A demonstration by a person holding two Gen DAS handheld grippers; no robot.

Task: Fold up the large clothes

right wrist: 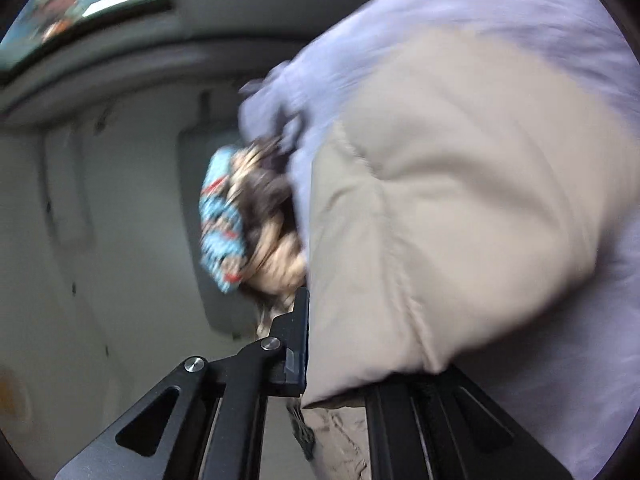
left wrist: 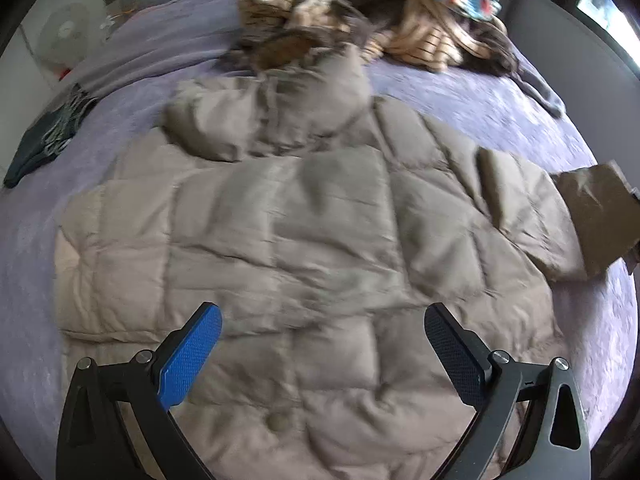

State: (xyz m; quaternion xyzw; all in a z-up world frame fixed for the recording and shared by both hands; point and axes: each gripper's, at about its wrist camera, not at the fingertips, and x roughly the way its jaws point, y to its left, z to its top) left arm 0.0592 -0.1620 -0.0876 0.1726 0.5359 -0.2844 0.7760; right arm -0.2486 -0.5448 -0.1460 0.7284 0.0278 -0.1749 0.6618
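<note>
A beige quilted puffer jacket lies spread flat on the purple bedspread, with its fur-trimmed hood towards the far end. My left gripper hovers open over the jacket's lower part, nothing between its blue pads. In the blurred right wrist view my right gripper is shut on a puffy fold of the jacket. The fabric bulges over and hides the right-hand finger. In the left wrist view the jacket's right sleeve end reaches the frame's edge.
A pile of mixed clothes lies at the far end of the bed and shows in the right view as a clothes pile. A dark garment sits at the bed's left edge, a white fan beyond it. A grey wall stands behind.
</note>
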